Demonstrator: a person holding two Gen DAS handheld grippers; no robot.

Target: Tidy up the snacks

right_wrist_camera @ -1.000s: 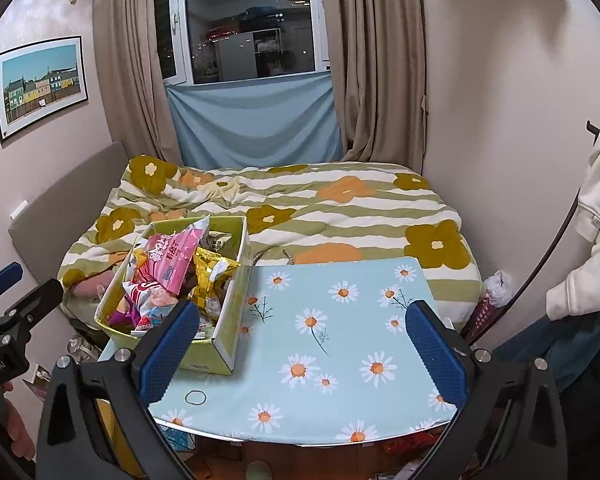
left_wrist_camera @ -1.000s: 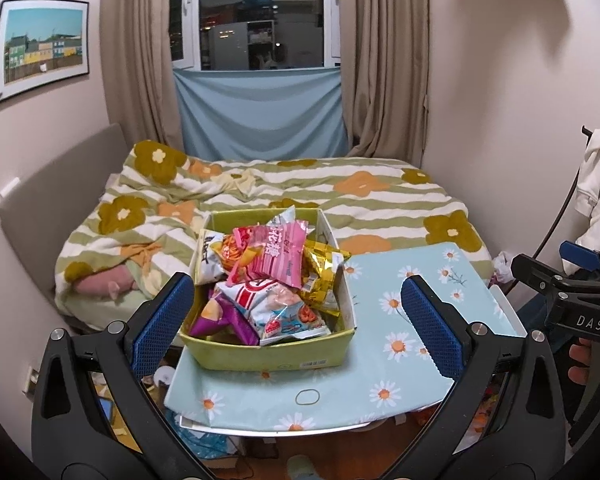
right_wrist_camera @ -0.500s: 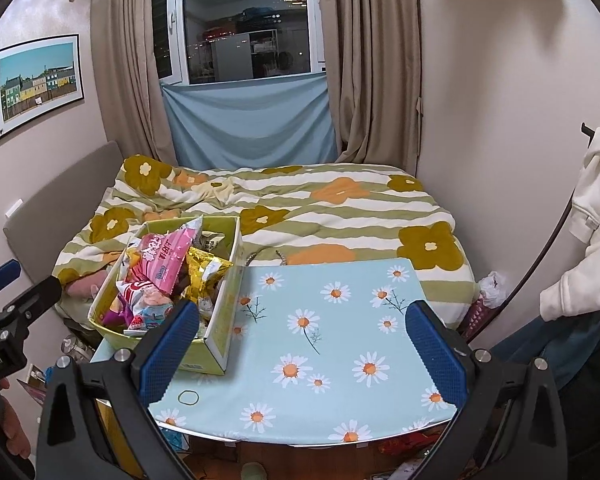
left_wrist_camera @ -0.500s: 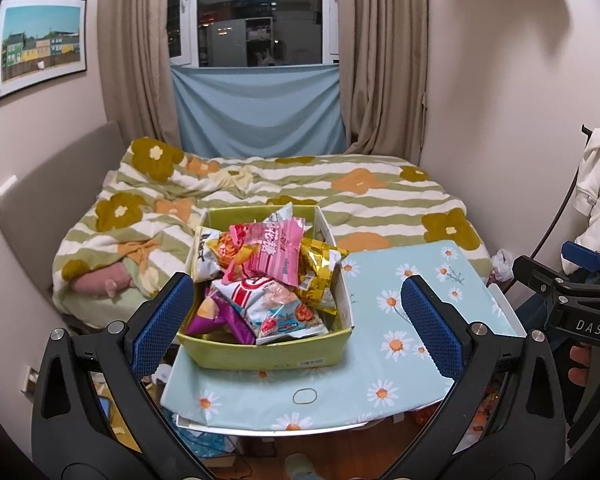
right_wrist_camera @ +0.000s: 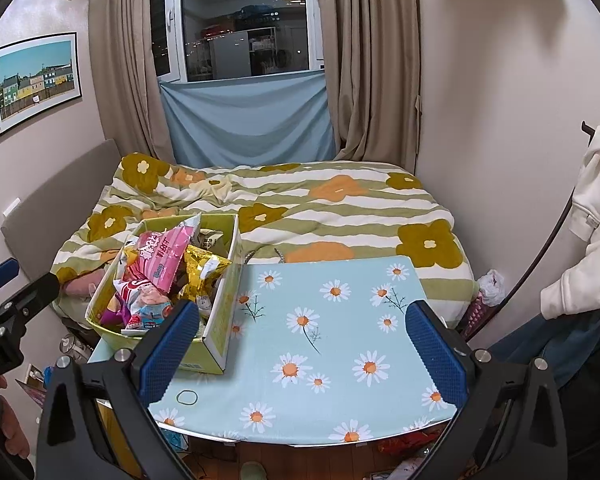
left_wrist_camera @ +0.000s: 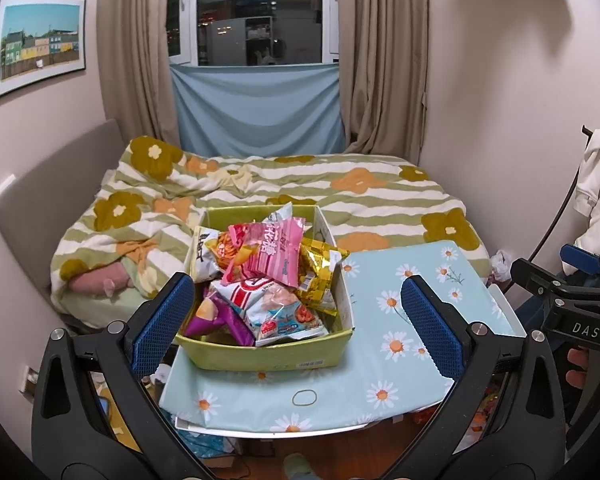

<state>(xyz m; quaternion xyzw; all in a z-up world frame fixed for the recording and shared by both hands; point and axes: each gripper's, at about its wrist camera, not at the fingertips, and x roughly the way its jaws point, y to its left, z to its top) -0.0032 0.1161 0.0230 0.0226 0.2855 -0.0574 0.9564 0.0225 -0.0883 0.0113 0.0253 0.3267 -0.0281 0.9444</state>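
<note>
A yellow-green box (left_wrist_camera: 268, 356) (right_wrist_camera: 218, 340) sits on the left part of a small table with a daisy cloth (left_wrist_camera: 400, 360) (right_wrist_camera: 340, 320). Several snack bags fill it: a pink bag (left_wrist_camera: 272, 250) (right_wrist_camera: 162, 258) on top, a gold bag (left_wrist_camera: 320, 272) (right_wrist_camera: 204, 276), a white-and-red bag (left_wrist_camera: 276, 308) and a purple bag (left_wrist_camera: 216, 312). My left gripper (left_wrist_camera: 296, 324) hangs open in front of the box, apart from it. My right gripper (right_wrist_camera: 300, 344) stands open over the bare cloth right of the box, holding nothing.
A small rubber band (left_wrist_camera: 304, 398) (right_wrist_camera: 187, 397) lies on the cloth near the front edge. Behind the table is a bed with a flowered quilt (right_wrist_camera: 320, 208). A white garment (right_wrist_camera: 588, 220) hangs at right. Clutter lies on the floor under the table.
Both views have drifted slightly; the box and table sit a little lower and nearer in the frames. Both grippers stay open and nothing has been grasped.
</note>
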